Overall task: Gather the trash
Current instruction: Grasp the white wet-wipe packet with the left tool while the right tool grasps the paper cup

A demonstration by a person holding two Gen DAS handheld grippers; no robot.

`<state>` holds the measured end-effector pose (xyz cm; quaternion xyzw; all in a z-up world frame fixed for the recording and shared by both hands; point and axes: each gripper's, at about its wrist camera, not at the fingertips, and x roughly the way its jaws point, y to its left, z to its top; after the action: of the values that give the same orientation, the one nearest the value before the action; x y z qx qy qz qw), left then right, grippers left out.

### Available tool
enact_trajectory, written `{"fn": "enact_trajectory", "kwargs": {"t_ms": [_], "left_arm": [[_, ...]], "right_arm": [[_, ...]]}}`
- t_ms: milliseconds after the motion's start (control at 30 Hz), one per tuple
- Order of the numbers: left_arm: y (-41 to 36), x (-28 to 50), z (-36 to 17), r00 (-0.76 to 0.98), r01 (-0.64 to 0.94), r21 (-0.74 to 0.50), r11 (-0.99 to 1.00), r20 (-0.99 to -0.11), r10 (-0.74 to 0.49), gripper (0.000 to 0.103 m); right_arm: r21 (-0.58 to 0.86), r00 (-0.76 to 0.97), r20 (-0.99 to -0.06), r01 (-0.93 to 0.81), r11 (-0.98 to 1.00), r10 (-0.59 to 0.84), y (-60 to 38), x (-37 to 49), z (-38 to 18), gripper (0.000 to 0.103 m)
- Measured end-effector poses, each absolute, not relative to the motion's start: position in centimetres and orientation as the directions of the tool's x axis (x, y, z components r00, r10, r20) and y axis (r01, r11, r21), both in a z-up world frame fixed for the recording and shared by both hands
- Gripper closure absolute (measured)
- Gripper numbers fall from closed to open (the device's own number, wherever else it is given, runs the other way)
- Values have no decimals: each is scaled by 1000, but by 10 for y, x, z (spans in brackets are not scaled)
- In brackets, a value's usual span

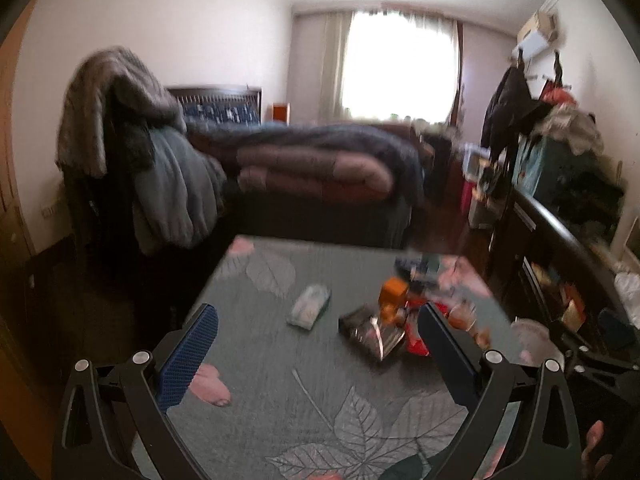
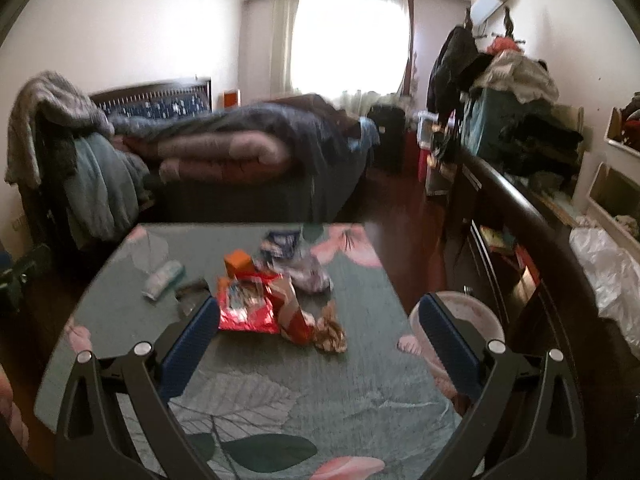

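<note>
Both grippers, left gripper (image 1: 316, 322) and right gripper (image 2: 314, 314), hover spread wide and empty. Red wrapper (image 2: 248, 308) lies mid-frame on the table (image 2: 320, 408), among other wrappers. Judged light, crinkly, slippery: pinch a raised edge.

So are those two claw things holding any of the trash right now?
No, nothing is held. The left gripper and the right gripper both hang open above the table, and the wrappers lie loose on the cloth.

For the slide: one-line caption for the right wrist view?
Open right gripper above a floral-cloth table strewn with trash: red snack bag, orange box, crumpled wrappers.
</note>
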<state>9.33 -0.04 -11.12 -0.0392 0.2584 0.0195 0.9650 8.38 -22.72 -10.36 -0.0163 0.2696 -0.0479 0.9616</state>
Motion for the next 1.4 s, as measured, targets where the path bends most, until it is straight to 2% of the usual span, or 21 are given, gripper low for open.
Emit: {"fn": "enact_trajectory", "kwargs": {"t_ms": [167, 433, 600, 767, 833, 900, 967, 1033, 1067, 1100, 1233, 1333, 1367, 1400], "left_arm": [[-1, 151, -150, 796, -75, -20, 997, -603, 48, 4], [12, 254, -186, 736, -107, 62, 992, -666, 121, 4], [20, 304, -217, 655, -66, 39, 997, -752, 73, 4], [16, 321, -239, 616, -27, 48, 999, -786, 54, 4], [16, 322, -243, 616, -21, 47, 999, -786, 50, 8], [16, 323, -248, 605, -19, 43, 999, -795, 46, 18], [18, 321, -249, 609, -19, 14, 1000, -793, 22, 19], [18, 321, -248, 613, -15, 7, 1000, -790, 14, 25], [17, 321, -247, 620, -11, 8, 1000, -785, 14, 37], [15, 320, -245, 627, -6, 11, 1000, -779, 12, 56], [14, 319, -244, 636, -8, 11, 1000, -772, 14, 61], [21, 316, -239, 643, -48, -9, 999, -766, 24, 62], [26, 313, -236, 648, -63, -23, 998, -761, 23, 62], [29, 310, -233, 654, -71, -33, 997, -756, 21, 62]], "right_arm": [[-60, 789, -607, 78, 995, -98, -231, 121, -143, 3], [-64, 759, -646, 51, 997, -81, -233, 154, -167, 3], [-29, 742, -669, 23, 999, -36, -233, 176, -175, 3], [-13, 726, -688, -3, 1000, -7, -230, 191, -181, 4], [-17, 721, -693, -1, 1000, -11, -231, 195, -183, 4], [-16, 719, -695, 10, 1000, -18, -235, 197, -185, 4], [-7, 714, -700, 24, 1000, -22, -240, 199, -187, 4], [21, 707, -707, 42, 999, -15, -249, 204, -191, 4], [38, 703, -711, 48, 998, -6, -253, 206, -193, 4], [53, 699, -715, 52, 997, 2, -256, 208, -195, 4], [120, 666, -744, 55, 991, 54, -263, 224, -206, 4], [119, 656, -752, 37, 992, 66, -256, 237, -211, 4], [103, 651, -757, 36, 994, 55, -252, 241, -213, 6], [93, 650, -758, 33, 995, 49, -249, 243, -214, 16]]}}
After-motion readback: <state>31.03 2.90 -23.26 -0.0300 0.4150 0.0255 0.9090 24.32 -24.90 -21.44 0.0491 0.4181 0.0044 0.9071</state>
